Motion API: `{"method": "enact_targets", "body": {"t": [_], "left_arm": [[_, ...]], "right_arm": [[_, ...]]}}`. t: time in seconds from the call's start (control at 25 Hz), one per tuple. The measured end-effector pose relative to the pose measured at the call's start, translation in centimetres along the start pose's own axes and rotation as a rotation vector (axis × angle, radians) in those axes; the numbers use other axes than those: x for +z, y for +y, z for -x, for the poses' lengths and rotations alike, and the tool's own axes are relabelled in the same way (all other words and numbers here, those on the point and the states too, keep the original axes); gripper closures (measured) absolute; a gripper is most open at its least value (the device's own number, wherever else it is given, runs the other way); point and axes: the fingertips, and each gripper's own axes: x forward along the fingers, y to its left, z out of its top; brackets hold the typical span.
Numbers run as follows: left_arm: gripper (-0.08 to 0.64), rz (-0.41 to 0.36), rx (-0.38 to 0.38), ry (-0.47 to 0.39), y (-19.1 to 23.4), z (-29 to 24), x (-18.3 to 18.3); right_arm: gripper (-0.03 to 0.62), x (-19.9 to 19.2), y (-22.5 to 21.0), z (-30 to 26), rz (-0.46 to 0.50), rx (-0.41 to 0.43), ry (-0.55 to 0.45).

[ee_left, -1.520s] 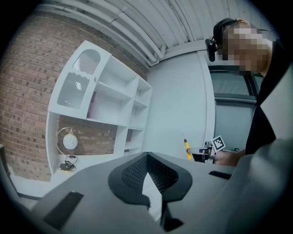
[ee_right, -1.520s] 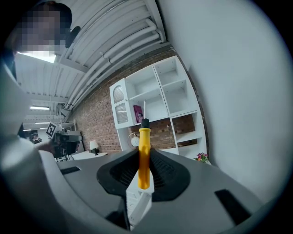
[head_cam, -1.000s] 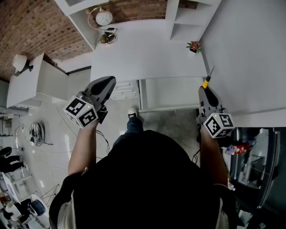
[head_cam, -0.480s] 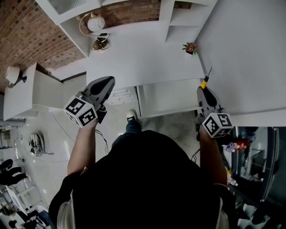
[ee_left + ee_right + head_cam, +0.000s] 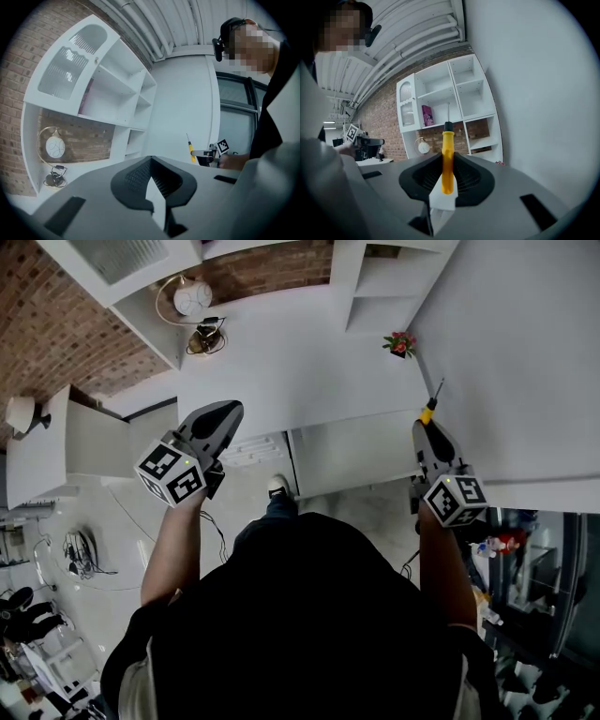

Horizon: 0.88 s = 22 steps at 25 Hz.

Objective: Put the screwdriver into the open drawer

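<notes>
Screwdriver [image 5: 447,157] is clamped in my right claw [image 5: 446,177]; my left claw [image 5: 151,176] is closed, empty. Placing it remains: the drawer [image 5: 352,451] is probably the white box left of my right claw.

Yellow-handled screwdriver [image 5: 447,159], grey right gripper [image 5: 427,427] (black-and-white marker cube [image 5: 457,500]), white shelves [image 5: 453,89], red-brown brick wall [image 5: 56,306]
</notes>
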Motion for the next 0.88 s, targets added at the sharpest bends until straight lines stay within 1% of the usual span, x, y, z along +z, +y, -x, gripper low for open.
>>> {"method": "enact_targets", "body": {"t": [0.44, 0.88], "left_arm": [[0.543, 0.012, -0.017, 0.025, 3.3, -2.4, 0.0], [0.543, 0.022, -0.022, 0.043, 4.5, -3.5, -0.4]], "right_arm": [[0.511, -1.2, -0.9, -3.5, -0.019, -0.024, 0.025], [0.511, -1.9, -1.8, -5.0, -0.028, -0.028, 0.036]]}}
